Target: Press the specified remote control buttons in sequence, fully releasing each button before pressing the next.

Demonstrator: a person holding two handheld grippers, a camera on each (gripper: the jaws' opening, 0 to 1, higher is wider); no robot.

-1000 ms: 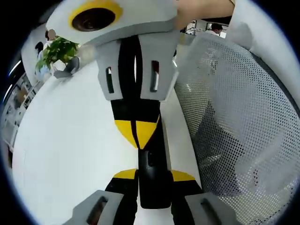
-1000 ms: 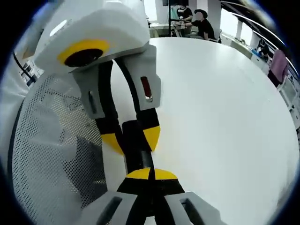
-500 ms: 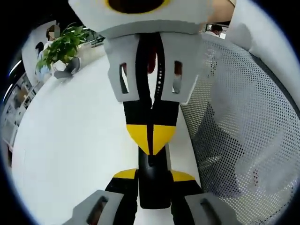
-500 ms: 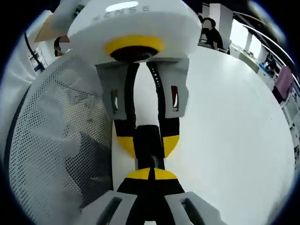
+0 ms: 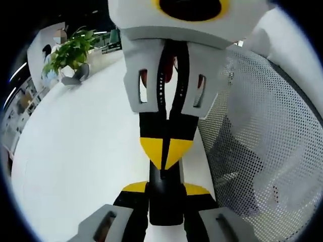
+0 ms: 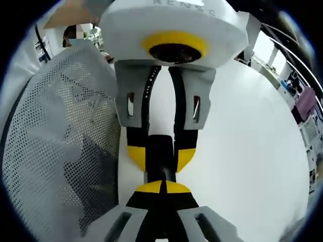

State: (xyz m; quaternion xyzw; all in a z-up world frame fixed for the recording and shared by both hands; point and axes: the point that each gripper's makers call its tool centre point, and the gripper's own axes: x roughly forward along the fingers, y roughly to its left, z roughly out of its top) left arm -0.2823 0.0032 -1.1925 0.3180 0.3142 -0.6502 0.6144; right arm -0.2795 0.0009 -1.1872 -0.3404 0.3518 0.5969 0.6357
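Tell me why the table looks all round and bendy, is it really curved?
Left gripper view: the fisheye lens bows the white table and its edge, and the remote looks stretched. Right gripper view: same bending of the table; the near left gripper looms large.

The remote control [image 5: 165,194] looks like glossy black plastic. The counter [image 5: 75,151] is smooth, matt white. Beside it, a chair back [image 5: 257,151] is perforated white mesh.

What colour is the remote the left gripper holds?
Black; the remote shows best in the left gripper view.
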